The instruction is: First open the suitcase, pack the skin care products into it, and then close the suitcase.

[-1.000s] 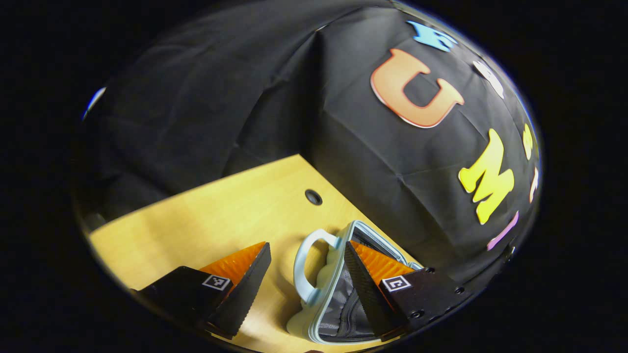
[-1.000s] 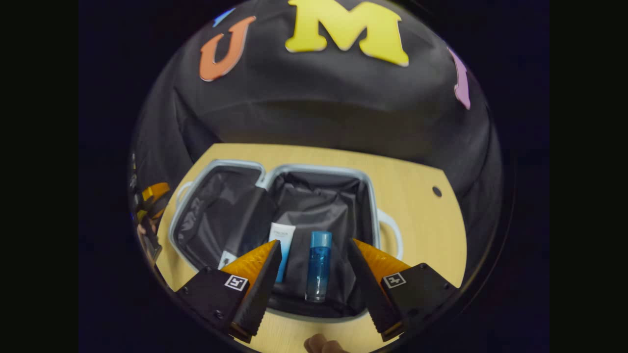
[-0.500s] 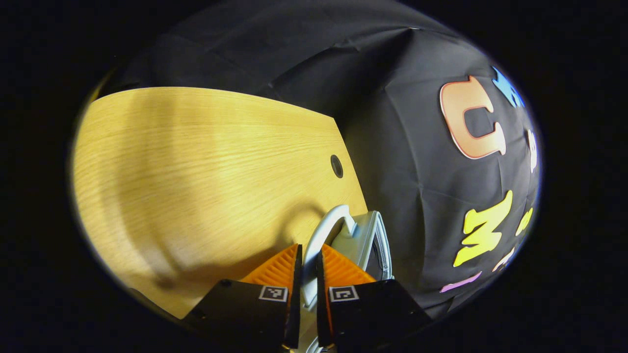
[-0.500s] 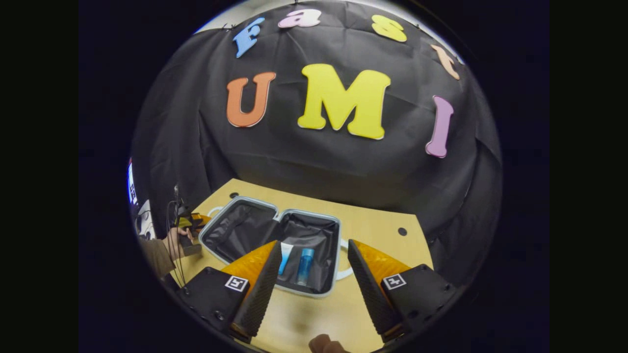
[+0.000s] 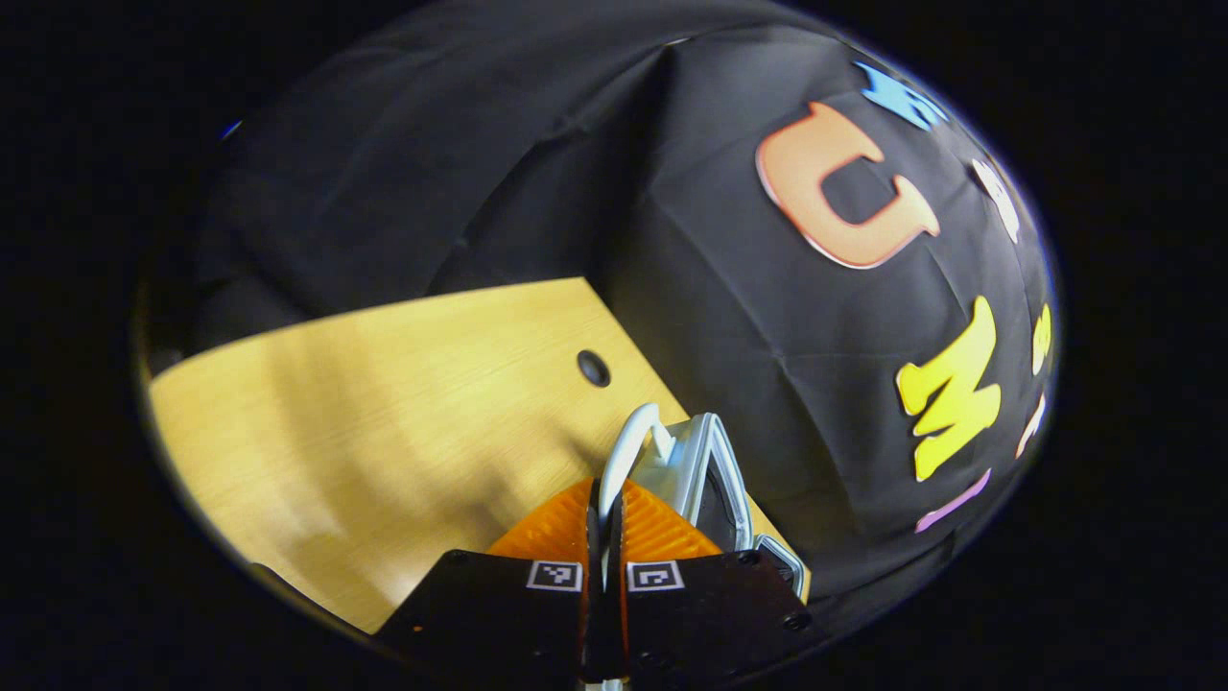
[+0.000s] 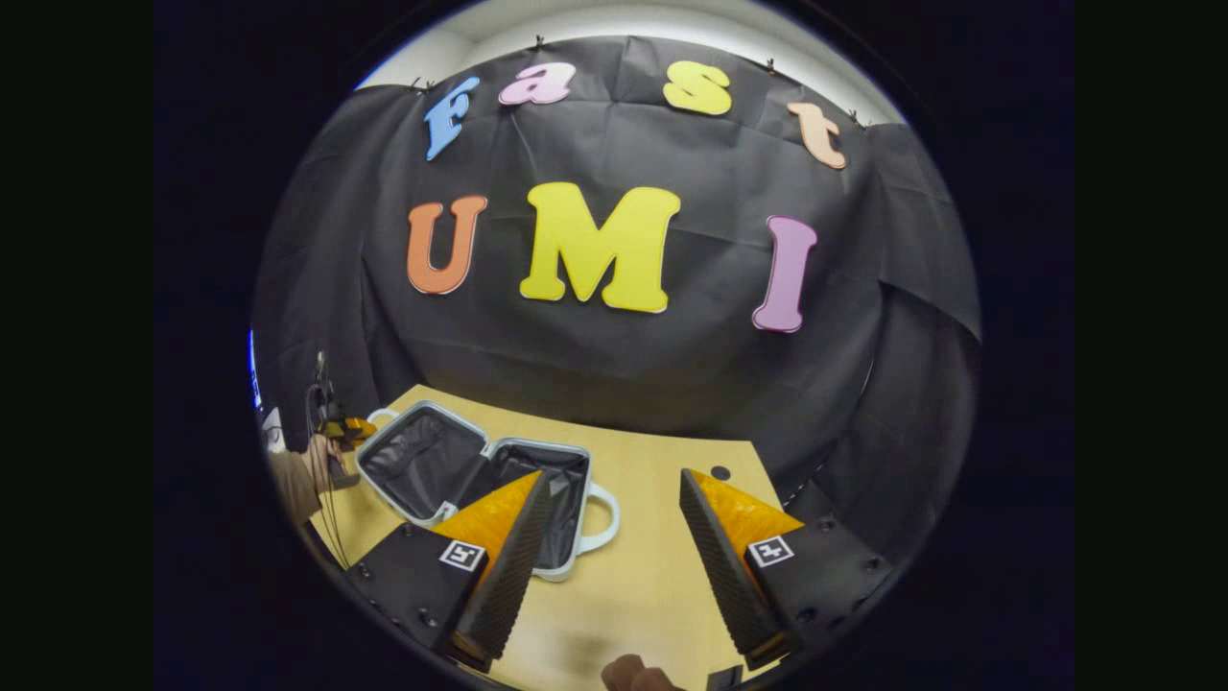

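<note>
Both claws differ: left claw (image 5: 604, 509) clamps suitcase handle (image 5: 625, 446); right claw (image 6: 614, 499) gapes wide above table (image 6: 652, 576).

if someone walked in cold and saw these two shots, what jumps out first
In the right gripper view, the pale blue hard-shell suitcase lies open on the light wooden table, dark lining exposed, left of the wide-open right gripper. In the left gripper view, the left gripper with orange fingers is shut on the suitcase's pale curved handle, low and centre. A person's hand holds that gripper at the suitcase's left end.
</note>
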The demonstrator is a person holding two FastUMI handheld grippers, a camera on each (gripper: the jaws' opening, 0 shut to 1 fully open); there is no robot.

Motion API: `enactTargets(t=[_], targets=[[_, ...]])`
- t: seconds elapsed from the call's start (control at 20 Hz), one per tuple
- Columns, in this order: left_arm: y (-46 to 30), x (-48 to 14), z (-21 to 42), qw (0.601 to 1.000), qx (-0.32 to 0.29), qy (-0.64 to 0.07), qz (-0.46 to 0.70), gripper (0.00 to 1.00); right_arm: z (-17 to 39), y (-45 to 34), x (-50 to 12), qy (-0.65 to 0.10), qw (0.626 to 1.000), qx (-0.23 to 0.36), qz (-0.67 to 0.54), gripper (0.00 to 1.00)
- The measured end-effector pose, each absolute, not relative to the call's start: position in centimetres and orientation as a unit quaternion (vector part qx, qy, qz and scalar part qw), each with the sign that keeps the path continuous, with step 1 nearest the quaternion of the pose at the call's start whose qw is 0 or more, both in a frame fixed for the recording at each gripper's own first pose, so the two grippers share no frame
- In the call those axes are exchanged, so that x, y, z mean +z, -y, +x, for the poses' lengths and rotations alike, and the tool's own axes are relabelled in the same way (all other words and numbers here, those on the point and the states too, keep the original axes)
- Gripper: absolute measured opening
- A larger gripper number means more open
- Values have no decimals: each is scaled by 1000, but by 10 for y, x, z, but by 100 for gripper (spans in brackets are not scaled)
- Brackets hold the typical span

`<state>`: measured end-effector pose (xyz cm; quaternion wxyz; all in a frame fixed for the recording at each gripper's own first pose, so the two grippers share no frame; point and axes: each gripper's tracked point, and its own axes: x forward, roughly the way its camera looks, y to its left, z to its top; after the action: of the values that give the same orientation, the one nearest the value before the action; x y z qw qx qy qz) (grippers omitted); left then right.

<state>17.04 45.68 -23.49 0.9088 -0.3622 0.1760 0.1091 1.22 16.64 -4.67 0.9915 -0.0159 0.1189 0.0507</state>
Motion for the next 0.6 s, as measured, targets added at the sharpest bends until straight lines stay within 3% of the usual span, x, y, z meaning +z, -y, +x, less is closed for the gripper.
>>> enactTargets(t=[0.3,0.6], targets=[[-412,-143,152,954,140,-126,-234,3,-5,-118,-31,-79,994,80,-9,81],[-304,-87,138,986,136,-86,-36,3,-16,-74,-21,-47,994,94,-19,81]])
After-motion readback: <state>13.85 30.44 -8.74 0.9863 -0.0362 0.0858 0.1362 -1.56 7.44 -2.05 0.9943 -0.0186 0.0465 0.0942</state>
